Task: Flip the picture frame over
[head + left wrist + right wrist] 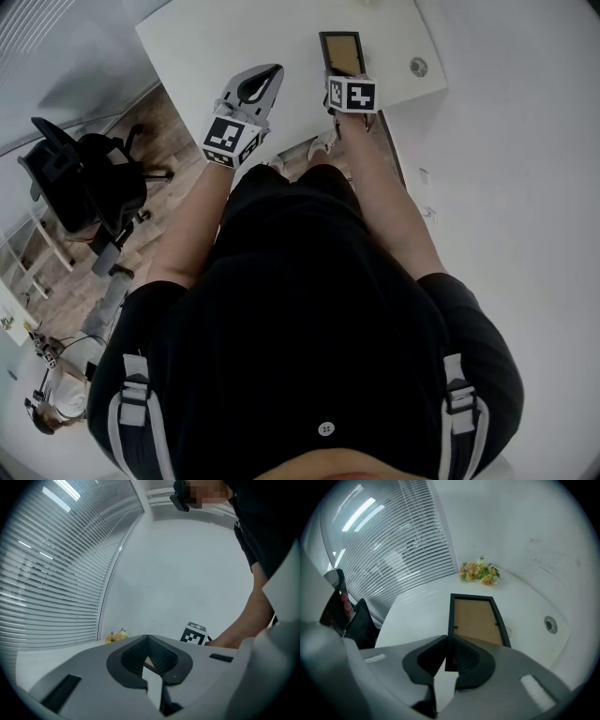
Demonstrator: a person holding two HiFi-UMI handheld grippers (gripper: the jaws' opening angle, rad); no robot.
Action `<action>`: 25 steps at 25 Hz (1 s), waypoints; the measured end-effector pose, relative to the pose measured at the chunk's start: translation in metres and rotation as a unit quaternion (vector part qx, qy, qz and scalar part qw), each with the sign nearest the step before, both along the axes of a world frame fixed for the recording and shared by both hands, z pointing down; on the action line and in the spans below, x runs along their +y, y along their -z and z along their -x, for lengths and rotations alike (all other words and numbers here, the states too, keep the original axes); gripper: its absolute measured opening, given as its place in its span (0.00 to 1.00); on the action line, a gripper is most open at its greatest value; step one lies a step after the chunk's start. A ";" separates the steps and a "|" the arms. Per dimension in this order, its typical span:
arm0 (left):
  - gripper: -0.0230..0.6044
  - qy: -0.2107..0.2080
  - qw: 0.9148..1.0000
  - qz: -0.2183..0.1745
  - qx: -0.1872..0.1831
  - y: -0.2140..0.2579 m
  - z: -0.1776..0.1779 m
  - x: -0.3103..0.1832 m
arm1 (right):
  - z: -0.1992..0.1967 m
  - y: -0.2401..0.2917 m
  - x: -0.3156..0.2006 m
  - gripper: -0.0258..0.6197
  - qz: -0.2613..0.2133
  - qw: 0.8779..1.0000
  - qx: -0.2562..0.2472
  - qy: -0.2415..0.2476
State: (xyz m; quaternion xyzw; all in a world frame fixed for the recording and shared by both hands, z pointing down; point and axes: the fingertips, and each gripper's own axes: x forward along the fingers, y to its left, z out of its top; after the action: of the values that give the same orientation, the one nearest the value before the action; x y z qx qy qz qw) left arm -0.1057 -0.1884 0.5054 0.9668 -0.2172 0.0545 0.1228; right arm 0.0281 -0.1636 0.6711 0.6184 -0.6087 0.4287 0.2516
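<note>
Right gripper [447, 638]: jaws pressed together, empty, over near-left corner of frame [474, 620] | left gripper [146, 637]: jaws together, empty | frame: flat on desk [417, 606], backing up

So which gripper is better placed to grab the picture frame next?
Probably right. The right gripper points down at the near end of the picture frame, jaws shut. The left gripper is off to its left, aimed at the wall.

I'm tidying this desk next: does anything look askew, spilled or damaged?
Nothing stands out. The picture frame lies flat on the white table with its brown backing facing up, and the flowers sit at the table's far end.
</note>
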 end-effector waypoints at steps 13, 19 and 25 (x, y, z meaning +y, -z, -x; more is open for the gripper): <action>0.04 0.042 0.999 -0.025 -0.021 0.021 -0.011 -0.001 | 0.031 0.024 -0.010 0.12 -0.020 0.988 -0.139 0.060; 0.04 0.064 0.997 -0.034 -0.028 0.029 -0.018 -0.003 | 0.032 0.022 -0.008 0.12 -0.003 0.973 -0.219 0.072; 0.04 0.081 0.995 -0.041 -0.034 0.035 -0.034 -0.003 | 0.024 0.025 -0.007 0.12 -0.003 0.958 -0.269 0.102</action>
State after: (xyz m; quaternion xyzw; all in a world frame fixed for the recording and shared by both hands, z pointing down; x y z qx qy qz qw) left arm -0.0715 -0.1914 0.4702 0.9479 -0.3008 0.0684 0.0796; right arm 0.0044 -0.1707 0.6462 0.4158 -0.7150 0.5493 0.1188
